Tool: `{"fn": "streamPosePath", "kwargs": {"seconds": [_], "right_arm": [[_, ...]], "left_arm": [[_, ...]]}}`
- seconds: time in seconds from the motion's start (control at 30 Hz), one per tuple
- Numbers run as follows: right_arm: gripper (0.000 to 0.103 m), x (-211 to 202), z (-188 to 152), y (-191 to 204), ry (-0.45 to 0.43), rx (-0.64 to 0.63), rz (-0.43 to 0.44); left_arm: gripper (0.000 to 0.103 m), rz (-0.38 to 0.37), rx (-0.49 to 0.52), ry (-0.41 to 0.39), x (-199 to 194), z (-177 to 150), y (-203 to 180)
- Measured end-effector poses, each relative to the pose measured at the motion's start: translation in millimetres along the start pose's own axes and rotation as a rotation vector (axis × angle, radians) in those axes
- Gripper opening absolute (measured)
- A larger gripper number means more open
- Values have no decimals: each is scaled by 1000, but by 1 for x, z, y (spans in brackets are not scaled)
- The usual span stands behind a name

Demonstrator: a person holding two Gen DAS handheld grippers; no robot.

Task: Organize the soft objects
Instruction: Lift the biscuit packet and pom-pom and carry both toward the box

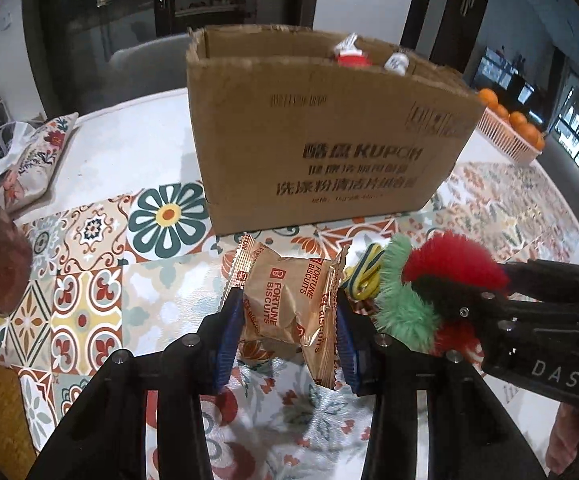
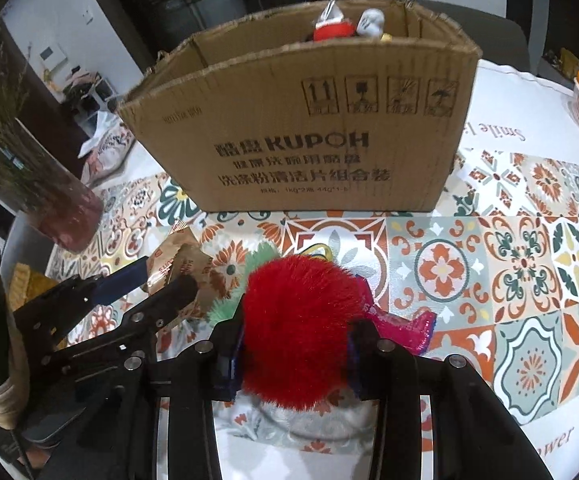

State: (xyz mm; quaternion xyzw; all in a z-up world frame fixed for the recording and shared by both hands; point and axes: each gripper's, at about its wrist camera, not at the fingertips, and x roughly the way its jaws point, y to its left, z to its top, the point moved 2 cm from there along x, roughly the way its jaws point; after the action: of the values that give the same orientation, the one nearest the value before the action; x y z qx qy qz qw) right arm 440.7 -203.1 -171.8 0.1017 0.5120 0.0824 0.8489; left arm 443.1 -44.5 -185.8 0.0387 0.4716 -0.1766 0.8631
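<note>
The fortune biscuit packet (image 1: 289, 308) sits at lower centre of the left view, pinched between the left gripper (image 1: 287, 332) pads. The red fluffy toy (image 2: 297, 328), lower centre of the right view, is clenched in the right gripper (image 2: 295, 354), below the cardboard box (image 2: 309, 128).

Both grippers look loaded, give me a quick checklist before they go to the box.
1. Left gripper shut on biscuit packet: ok.
2. Right gripper shut on fuzzy toy: ok.
3. Box open on top: ok.
4. Room left in box beside the toys inside: cannot tell.
5. Grippers apart from each other: ok, but close.
6. Packet soft enough to count: cannot tell.
</note>
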Motion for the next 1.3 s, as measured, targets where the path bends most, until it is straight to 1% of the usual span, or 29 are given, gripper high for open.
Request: {"fn": "streamPosePath", "kwargs": {"seconds": [0.17,0.37,0.8,1.03,1.3], "right_arm": [[40,-20,2,2,-49,2,-1],[40,-44,2,7,-106,-11,-7],[40,-95,0,16,-214,-28,12],[40,-122,5,20,-281,-34,22],[40,-151,18,22,-367,-44,30]], "left_arm": [[42,-4,-17,-45,-22,3,-4],[42,10,-18,-97,-47,8,-8],[42,2,-73,-188,-97,11,-11],[42,-3,-65,-249,-122,18,-18],[42,6,-40,-324,-147,37,-26]]}}
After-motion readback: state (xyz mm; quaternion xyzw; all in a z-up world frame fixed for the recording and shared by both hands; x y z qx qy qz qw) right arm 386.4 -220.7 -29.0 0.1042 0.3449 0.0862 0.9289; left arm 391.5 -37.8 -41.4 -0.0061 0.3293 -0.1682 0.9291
